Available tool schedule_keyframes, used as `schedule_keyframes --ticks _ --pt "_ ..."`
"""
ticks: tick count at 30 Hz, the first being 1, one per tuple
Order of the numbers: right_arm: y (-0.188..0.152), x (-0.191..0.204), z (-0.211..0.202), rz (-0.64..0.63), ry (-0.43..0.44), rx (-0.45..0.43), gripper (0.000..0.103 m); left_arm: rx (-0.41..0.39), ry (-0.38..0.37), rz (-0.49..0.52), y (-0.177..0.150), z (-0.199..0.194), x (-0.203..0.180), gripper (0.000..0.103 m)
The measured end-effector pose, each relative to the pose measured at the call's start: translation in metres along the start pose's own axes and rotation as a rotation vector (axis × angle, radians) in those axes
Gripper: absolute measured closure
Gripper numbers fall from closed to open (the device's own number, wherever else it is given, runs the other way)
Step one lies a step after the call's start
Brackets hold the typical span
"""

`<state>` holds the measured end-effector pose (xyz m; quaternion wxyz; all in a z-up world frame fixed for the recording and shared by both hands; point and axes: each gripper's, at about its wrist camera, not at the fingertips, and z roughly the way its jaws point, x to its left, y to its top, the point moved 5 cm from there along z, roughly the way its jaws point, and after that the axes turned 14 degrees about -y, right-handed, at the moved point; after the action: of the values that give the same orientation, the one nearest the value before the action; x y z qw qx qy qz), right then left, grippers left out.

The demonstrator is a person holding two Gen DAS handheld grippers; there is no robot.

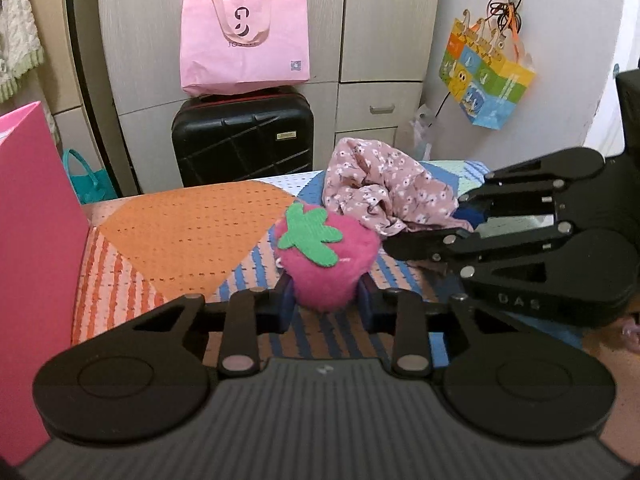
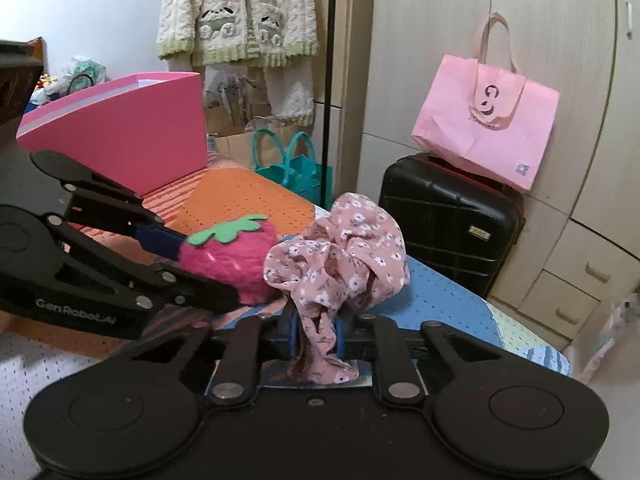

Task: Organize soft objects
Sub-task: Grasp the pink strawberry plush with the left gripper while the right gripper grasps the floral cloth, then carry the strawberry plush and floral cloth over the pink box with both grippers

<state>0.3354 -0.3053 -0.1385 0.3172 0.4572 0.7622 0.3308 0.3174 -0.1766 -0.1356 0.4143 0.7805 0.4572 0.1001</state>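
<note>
Pink plush strawberry [image 1: 326, 264] near bed edge [image 1: 120, 200]

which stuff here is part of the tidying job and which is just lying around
Part of the job:
- strawberry plush, held in the left tongs
- floral cloth, held in the right tongs
- pink box, open-topped, probably where they go

Just lying about:
- black suitcase
- pink tote bag
- teal bag
- colourful hanging bag
- cream knit jacket

Both views w/ soft, even indoor light, no hard shadows or glare. Your fisheye bends the wardrobe [image 1: 384, 20] lines hard at the edges, corners vignette black. Stuff ahead of your jaws is slightly soft; plush strawberry [image 1: 326, 258] fuzz smears, colours a bit washed.
</note>
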Motion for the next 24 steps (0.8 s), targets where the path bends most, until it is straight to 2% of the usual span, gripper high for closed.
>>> schedule_keyframes --ticks 11,15,17,19,24 --pt "-0.008 0.000 -0.028 0.091 -0.036 0.007 0.087 -0.027 -0.040 -0.032 -0.012 -0.022 -0.003 0.076" --pt "-0.010 0.001 -0.035 0.096 -0.042 0.007 0.087 -0.010 -0.053 -0.037 -0.018 -0.025 -0.004 0.075" --pt "-0.011 0.001 -0.038 0.098 -0.054 0.011 0.087 0.003 -0.060 -0.051 -0.020 -0.027 -0.002 0.067" --pt "-0.012 -0.001 -0.040 0.111 -0.060 0.014 0.087 0.013 -0.045 -0.055 -0.023 -0.030 -0.001 0.044" --pt "-0.016 -0.005 -0.042 0.139 -0.060 0.023 0.087 -0.021 -0.017 -0.024 -0.017 -0.033 -0.001 0.032"
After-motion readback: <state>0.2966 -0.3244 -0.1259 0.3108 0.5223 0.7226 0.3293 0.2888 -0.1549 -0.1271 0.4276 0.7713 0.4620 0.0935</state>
